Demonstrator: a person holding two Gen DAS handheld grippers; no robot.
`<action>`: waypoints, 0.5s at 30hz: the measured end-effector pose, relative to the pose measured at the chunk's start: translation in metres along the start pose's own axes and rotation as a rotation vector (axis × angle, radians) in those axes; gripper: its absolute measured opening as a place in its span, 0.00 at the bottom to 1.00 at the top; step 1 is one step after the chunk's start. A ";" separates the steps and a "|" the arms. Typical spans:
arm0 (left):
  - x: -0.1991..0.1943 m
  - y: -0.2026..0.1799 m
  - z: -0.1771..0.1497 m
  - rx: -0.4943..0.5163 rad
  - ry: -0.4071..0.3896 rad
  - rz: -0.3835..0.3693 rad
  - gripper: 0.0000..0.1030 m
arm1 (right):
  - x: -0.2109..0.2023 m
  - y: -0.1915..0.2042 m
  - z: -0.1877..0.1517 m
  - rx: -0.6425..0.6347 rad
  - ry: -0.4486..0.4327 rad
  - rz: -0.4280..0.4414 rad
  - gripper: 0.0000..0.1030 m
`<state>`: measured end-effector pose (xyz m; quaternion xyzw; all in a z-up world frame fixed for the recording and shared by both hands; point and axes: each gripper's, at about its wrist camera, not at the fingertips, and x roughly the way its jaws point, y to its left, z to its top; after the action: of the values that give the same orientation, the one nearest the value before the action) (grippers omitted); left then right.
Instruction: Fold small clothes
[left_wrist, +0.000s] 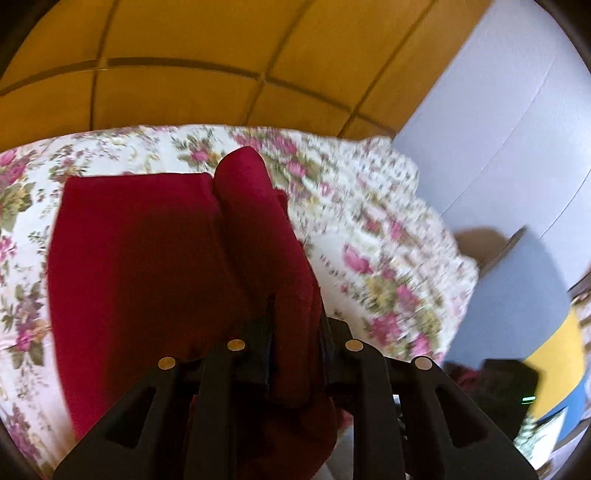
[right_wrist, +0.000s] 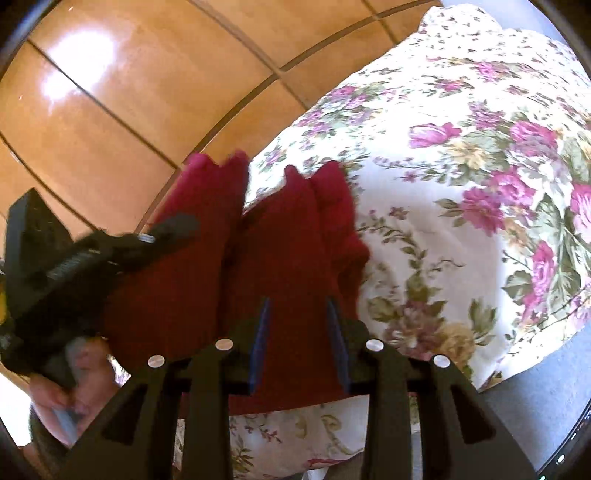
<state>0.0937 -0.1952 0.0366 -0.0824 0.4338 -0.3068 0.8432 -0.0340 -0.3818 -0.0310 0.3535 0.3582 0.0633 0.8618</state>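
Observation:
A dark red garment (left_wrist: 147, 266) hangs in the air above a floral bedspread (left_wrist: 369, 229). My left gripper (left_wrist: 295, 314) is shut on a bunched edge of it; red cloth fills the gap between the fingers. In the right wrist view my right gripper (right_wrist: 299, 314) is shut on another part of the red garment (right_wrist: 288, 240), its blue pads pressing the cloth from both sides. The left gripper (right_wrist: 74, 258) shows at the left of that view, clamped on the same garment and held by a hand. The garment hangs in folds with pointed corners at the top.
The floral bedspread (right_wrist: 461, 184) lies below and to the right. A wooden panelled headboard or wall (right_wrist: 129, 92) stands behind it, also in the left view (left_wrist: 184, 74). A pale blue wall (left_wrist: 498, 129) and a blue and yellow object (left_wrist: 535, 314) are on the right.

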 end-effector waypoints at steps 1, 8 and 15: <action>0.007 -0.003 -0.003 0.014 0.008 0.000 0.22 | -0.002 -0.001 -0.002 0.006 0.000 -0.005 0.30; -0.025 -0.013 -0.023 0.030 -0.014 -0.209 0.58 | -0.010 -0.014 0.004 0.051 -0.026 -0.005 0.31; -0.100 0.064 -0.044 -0.052 -0.268 0.093 0.65 | -0.013 0.006 0.014 0.069 -0.037 0.119 0.59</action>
<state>0.0447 -0.0794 0.0522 -0.1244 0.3286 -0.2424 0.9043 -0.0337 -0.3899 -0.0129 0.4047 0.3225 0.0954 0.8504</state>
